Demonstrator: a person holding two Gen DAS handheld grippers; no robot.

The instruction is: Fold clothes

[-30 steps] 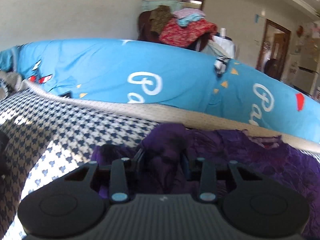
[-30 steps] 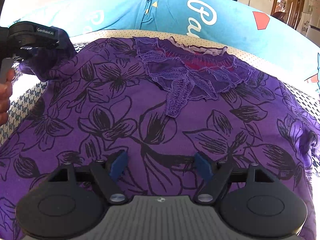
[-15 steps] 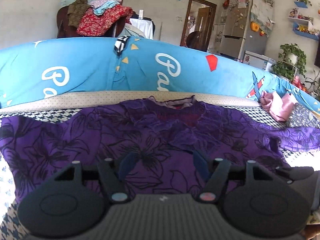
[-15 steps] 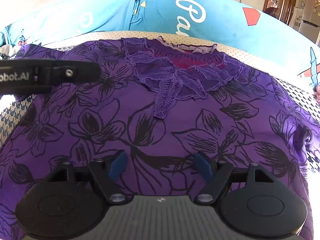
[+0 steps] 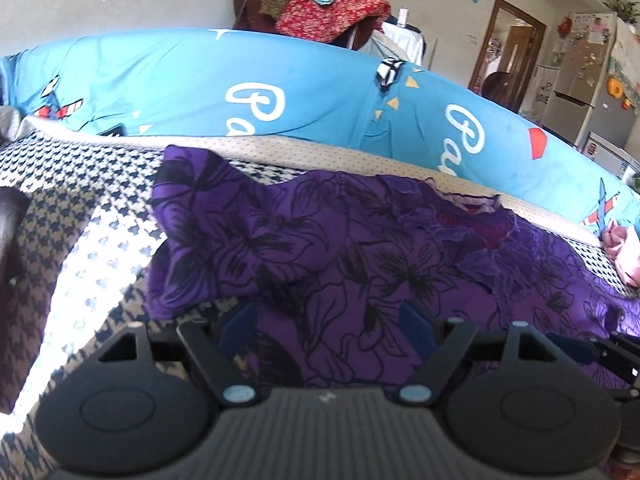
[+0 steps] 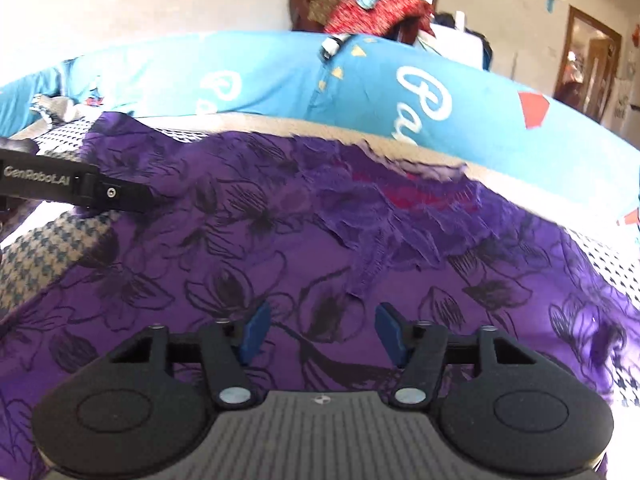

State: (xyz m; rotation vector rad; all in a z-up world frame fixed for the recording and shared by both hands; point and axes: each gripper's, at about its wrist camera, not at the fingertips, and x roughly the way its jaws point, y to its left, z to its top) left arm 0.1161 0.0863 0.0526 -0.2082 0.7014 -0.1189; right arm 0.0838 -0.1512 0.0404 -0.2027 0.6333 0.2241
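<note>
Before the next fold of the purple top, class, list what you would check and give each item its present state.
1. Left claw free of cloth: ok; its jaws are opening, nothing pinched.
2. Right claw gripping the top: not ok; jaws closing over the cloth, pads not yet pressing.
3. Left sleeve laid flat: not ok; it lies bunched.
4. Lace neckline facing up: ok.
5. Right sleeve flat: cannot tell; mostly out of view.
6. Claws apart from each other: ok.
</note>
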